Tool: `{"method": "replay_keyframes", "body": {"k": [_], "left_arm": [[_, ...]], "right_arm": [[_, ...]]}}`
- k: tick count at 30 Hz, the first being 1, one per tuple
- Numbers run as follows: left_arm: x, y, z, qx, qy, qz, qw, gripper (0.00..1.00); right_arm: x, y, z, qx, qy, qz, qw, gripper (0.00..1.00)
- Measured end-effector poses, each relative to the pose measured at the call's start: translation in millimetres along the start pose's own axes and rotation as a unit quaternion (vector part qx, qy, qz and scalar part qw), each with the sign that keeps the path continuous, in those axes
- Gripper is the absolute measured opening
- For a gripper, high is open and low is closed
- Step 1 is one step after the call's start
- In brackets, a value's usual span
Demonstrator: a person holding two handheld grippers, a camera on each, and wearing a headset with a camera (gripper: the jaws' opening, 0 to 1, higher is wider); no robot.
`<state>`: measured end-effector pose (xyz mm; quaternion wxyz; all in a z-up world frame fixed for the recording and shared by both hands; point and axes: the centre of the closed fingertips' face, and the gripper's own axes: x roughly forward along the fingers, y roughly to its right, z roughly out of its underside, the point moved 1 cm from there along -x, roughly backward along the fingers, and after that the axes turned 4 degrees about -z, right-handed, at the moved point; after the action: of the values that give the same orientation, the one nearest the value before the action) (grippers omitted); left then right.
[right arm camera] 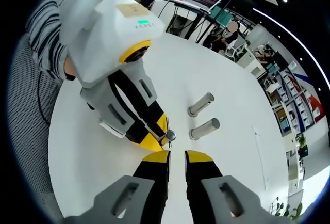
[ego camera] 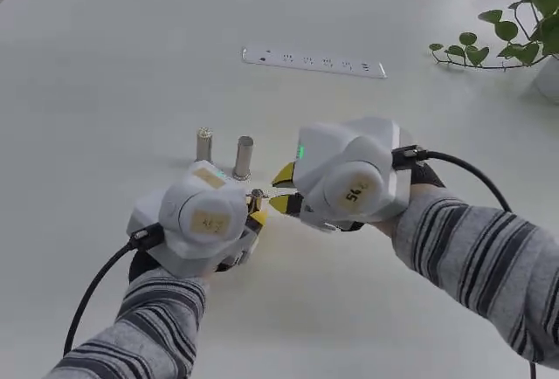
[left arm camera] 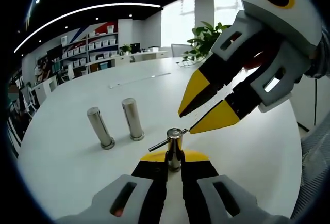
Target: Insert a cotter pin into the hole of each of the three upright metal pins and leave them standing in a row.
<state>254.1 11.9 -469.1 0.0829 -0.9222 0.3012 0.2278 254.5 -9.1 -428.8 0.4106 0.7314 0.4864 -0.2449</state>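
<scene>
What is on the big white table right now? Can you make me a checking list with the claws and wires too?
Surface: white table, looks clean.
Job's things: metal pin upright, with a cotter pin through its top; second pin and third pin stand side by side behind it.
Clutter: power strip; leafy plant at the table's far corner.
Grippers: left claw shut on the metal pin; right claw open, tips by the pin's top.
Cables: left cable and right cable, both black, trail toward the person.
Surroundings: office shelves far off.
</scene>
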Motion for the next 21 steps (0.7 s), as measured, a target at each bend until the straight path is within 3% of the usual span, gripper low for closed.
{"method": "replay_keyframes", "body": {"k": [4,7,10,13,21], "left_arm": [[-0.6,-5.1,0.6,0.002,-0.003,-0.001,1.0,0.05],[-1.7,-11.3,1.2,0.002,-0.005,-0.008,1.0,0.05],[-3.3,-19.4,1.5,-0.003,-0.006,-0.015,0.9999,0.05],[-6.0,-28.0,0.1,-0.007,-0.003,-0.023,0.9997,0.05],[-12.0,-51.0,1.2,-0.011,-0.001,-0.043,0.999,0.05]], "right_arm": [[-6.9,4.9,5.7,0.078,0.029,0.015,0.9964,0.16],[-11.3,6.0,11.1,0.143,0.051,0.021,0.9881,0.21],[-14.1,2.6,18.8,0.207,0.069,0.018,0.9757,0.24],[-15.5,-0.9,26.8,0.233,0.073,0.018,0.9695,0.25],[-15.6,-12.1,37.7,0.27,0.072,0.019,0.9601,0.25]]}}
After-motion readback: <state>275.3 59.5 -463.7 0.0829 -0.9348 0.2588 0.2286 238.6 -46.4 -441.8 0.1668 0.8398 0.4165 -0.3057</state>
